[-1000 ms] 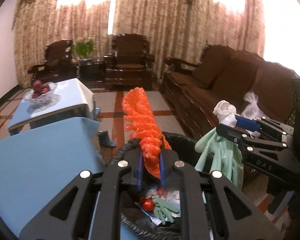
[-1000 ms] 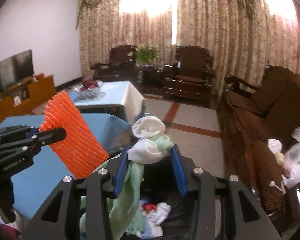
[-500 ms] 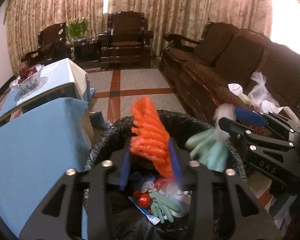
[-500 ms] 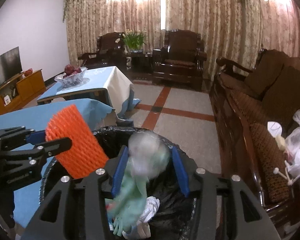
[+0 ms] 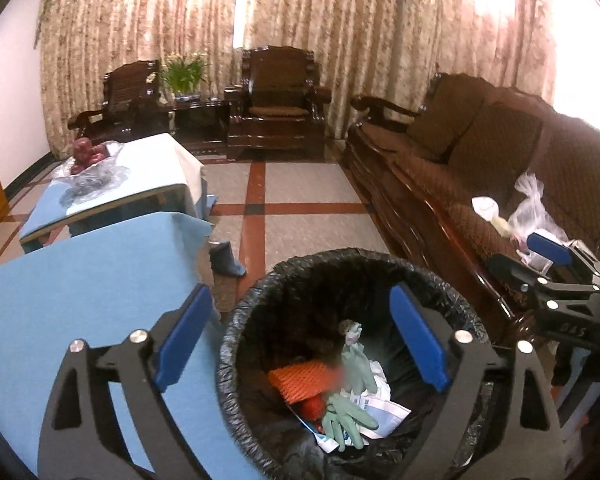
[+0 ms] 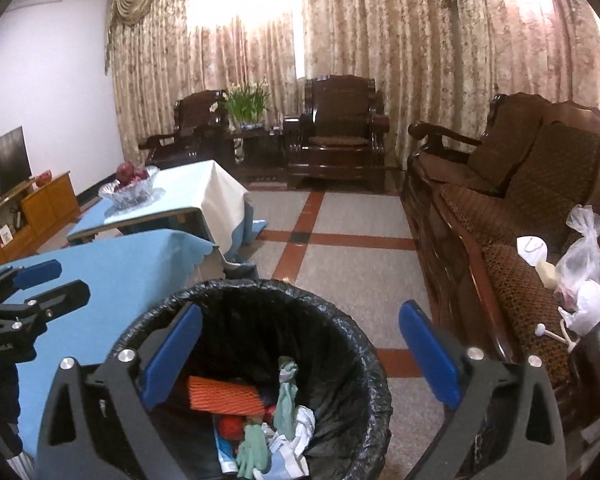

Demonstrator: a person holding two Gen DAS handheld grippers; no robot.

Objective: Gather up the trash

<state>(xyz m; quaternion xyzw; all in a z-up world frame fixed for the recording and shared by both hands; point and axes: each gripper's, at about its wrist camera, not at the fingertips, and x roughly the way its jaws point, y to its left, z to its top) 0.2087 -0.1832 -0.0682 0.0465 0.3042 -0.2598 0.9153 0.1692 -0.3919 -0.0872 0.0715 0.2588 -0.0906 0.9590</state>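
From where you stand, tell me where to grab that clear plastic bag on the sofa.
Take the clear plastic bag by its bunched, upstanding top, coming from above with the open right gripper. The top narrows to a thin, pinchable tuft; the body below looks slack and bulky, beside other white scraps on the sofa.

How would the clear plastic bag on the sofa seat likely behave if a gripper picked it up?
The plastic bag looks thin and crumpled, so probably floppy and light. Its knotted top stands up, likely an easy pinch point. Contents are unclear, so it may sag.

Both wrist cams close above bin (image 5: 236, 320), facing armchairs (image 6: 342, 120).
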